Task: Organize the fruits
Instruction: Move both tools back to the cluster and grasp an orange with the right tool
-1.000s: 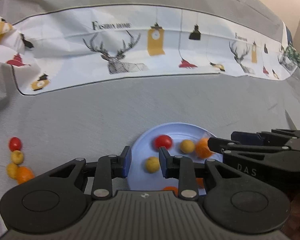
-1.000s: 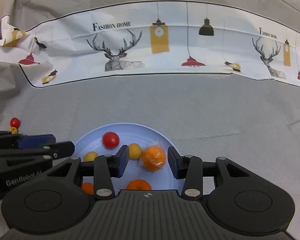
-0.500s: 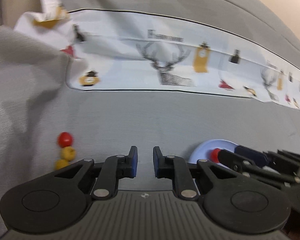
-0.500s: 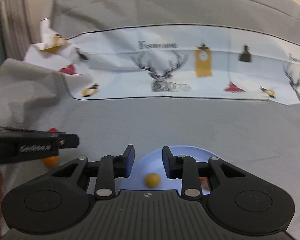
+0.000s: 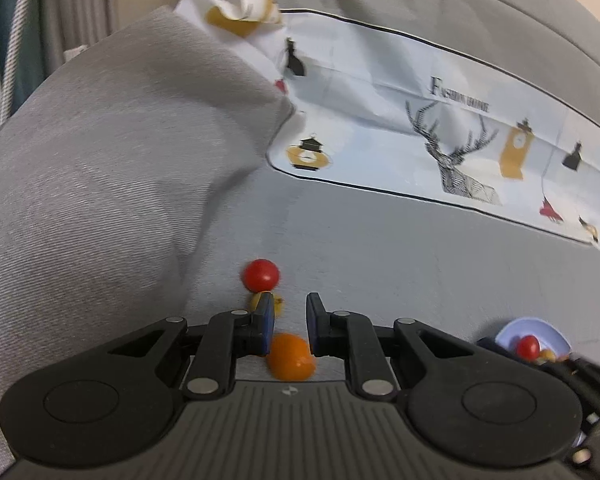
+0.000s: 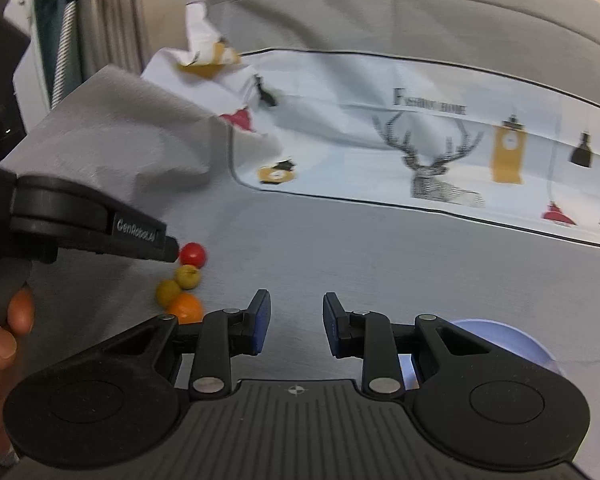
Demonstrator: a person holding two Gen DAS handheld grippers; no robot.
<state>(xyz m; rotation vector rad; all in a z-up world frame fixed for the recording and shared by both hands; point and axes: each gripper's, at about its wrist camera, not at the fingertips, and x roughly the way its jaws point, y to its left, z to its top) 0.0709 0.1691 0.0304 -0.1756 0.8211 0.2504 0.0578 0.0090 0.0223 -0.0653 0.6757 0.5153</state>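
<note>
Four loose fruits sit in a row near the grey cloth's (image 5: pixel 380 256) left edge, where the left gripper (image 5: pixel 290 320), jaws apart, straddles the orange (image 5: pixel 290 360), which could roll if nudged, while the right gripper (image 6: pixel 294 320) hangs parted and empty.

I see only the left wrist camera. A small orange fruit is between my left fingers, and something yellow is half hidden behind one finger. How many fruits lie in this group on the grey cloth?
Observer: Four, in a row: a round red tomato, a farther yellow-green round fruit, a nearer yellow-green round fruit, then the small orange fruit.
Operator: Does the right gripper hold something?
Observer: No. The right gripper is open and empty over the grey cloth.
Operator: Where is the light blue plate from there?
Observer: The light blue plate lies just behind the right gripper's right finger, partly hidden.
</note>
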